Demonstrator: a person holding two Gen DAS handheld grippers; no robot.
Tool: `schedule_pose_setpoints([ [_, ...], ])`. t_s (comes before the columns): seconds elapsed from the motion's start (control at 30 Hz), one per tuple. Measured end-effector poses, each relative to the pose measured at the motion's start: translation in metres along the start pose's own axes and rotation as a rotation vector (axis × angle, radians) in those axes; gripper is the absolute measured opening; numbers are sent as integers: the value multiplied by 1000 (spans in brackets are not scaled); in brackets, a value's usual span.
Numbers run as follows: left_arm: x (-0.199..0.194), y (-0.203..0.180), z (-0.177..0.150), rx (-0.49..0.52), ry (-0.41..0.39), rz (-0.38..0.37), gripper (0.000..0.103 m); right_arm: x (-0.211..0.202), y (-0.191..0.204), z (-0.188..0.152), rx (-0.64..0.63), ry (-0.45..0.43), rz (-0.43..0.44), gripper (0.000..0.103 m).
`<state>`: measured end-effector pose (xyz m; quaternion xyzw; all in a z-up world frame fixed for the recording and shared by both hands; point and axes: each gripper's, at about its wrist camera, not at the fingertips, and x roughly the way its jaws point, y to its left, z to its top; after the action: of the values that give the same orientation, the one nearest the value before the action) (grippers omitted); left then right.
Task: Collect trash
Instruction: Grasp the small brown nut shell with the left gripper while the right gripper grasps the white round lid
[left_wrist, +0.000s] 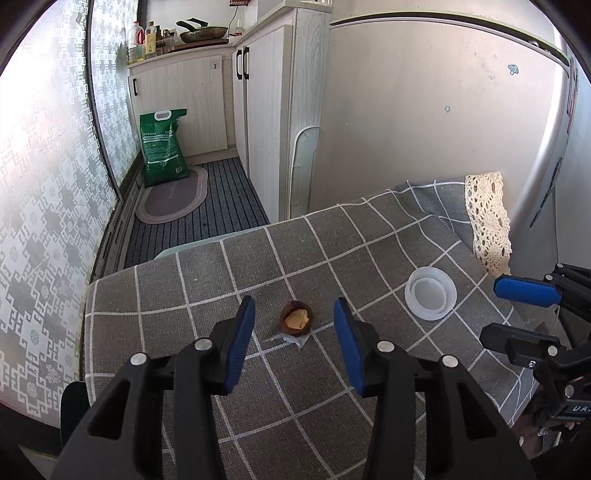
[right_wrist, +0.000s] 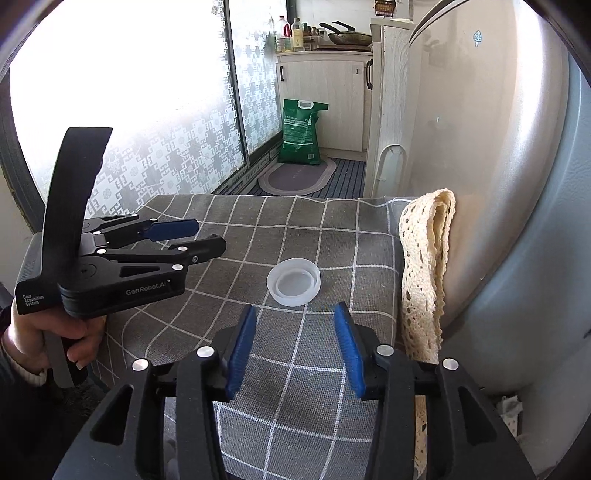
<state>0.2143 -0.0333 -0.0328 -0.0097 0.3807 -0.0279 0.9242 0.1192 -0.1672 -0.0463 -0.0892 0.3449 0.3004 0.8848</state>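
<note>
A small brown shell with a yellowish scrap inside (left_wrist: 296, 319) lies on the grey checked tablecloth (left_wrist: 207, 280), with a bit of clear wrapper (left_wrist: 286, 339) beside it. My left gripper (left_wrist: 294, 314) is open, its blue fingertips either side of the shell and just short of it. A white plastic lid (left_wrist: 430, 298) lies to the right; it also shows in the right wrist view (right_wrist: 293, 281). My right gripper (right_wrist: 295, 323) is open and empty, just short of the lid. The left gripper (right_wrist: 192, 240) shows from the side in the right wrist view.
The table stands against a silver fridge (left_wrist: 443, 122) on the right, with a cream lace cloth (right_wrist: 428, 273) hanging at that edge. Beyond the far edge are white cabinets (left_wrist: 266, 122), a green bag (left_wrist: 162, 147) and floor mats (left_wrist: 173, 199).
</note>
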Motion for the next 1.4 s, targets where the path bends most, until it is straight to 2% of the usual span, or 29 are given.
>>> schedule_pose_setpoints([
  [0.1,3,2,-1,-1,14,3,35,1,0,1,-3,1,3,51],
  [0.33,4,-2,-3,20,22,-5,21,8,7,0,-22,22,3,54],
  [0.53,0,0,-3,12,11,-23,20,14,13,4,-28,26,-19,54],
  [0.87,-30,11,-11,-31,-62,-106,20,29,12,10,-10,50,-79,54],
  [1.3,-68,42,-22,-69,-164,-158,20,55,19,21,-31,82,-137,54],
  [1.4,-73,49,-25,-72,-174,-156,20,59,22,25,-40,82,-156,40],
])
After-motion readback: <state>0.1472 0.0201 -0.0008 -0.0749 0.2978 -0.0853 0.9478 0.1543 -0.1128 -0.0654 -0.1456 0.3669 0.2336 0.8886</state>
